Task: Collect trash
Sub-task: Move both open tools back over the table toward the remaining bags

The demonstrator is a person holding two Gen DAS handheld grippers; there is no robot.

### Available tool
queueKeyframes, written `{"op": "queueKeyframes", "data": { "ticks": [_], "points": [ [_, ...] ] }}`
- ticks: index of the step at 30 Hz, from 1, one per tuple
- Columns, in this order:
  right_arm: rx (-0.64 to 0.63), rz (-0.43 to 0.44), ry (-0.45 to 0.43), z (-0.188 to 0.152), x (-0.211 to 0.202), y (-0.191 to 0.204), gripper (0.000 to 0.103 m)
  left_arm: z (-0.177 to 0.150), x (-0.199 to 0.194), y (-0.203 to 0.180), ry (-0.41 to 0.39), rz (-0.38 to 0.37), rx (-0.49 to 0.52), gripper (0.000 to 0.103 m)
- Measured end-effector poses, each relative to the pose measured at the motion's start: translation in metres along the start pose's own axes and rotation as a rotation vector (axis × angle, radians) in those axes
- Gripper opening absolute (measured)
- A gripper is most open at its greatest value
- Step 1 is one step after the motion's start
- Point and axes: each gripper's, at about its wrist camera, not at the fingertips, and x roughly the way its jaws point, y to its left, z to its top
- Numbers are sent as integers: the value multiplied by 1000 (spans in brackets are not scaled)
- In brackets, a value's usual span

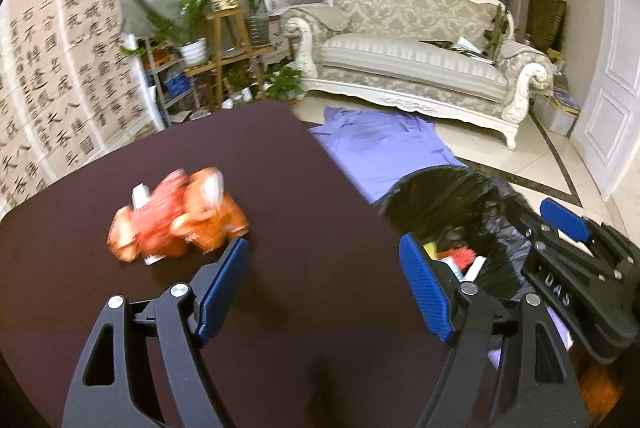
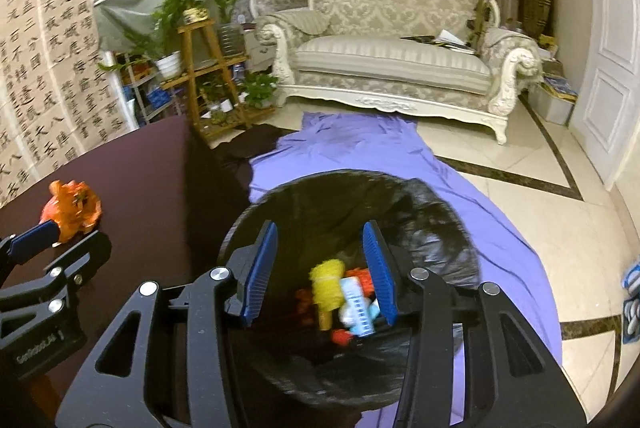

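Dark table: orange wrapper beside spread left tool.

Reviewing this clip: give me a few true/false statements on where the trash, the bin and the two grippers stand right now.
1. The orange wrapper lies on the dark table. True.
2. The left gripper is shut on the wrapper. False: it is open, with the wrapper lying just beyond its left finger.
3. The bin holds no trash. False: yellow, red and white pieces lie inside.
4. The right gripper is open over the bin. True.
5. The bin has a white liner. False: it is black.
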Motion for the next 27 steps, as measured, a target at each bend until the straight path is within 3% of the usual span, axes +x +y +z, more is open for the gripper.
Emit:
{"op": "queueKeyframes", "data": {
  "ticks": [14,24,27],
  "points": [
    [-140,160,8,0,-6,99,44,-36,-17,108,52,182,-170,75],
    [-234,246,54,-6,0,159,45,-48,-20,161,65,257,-264,75],
    [-257,260,67,-7,4,176,55,-47,-19,171,67,264,-282,75]
  ]
}}
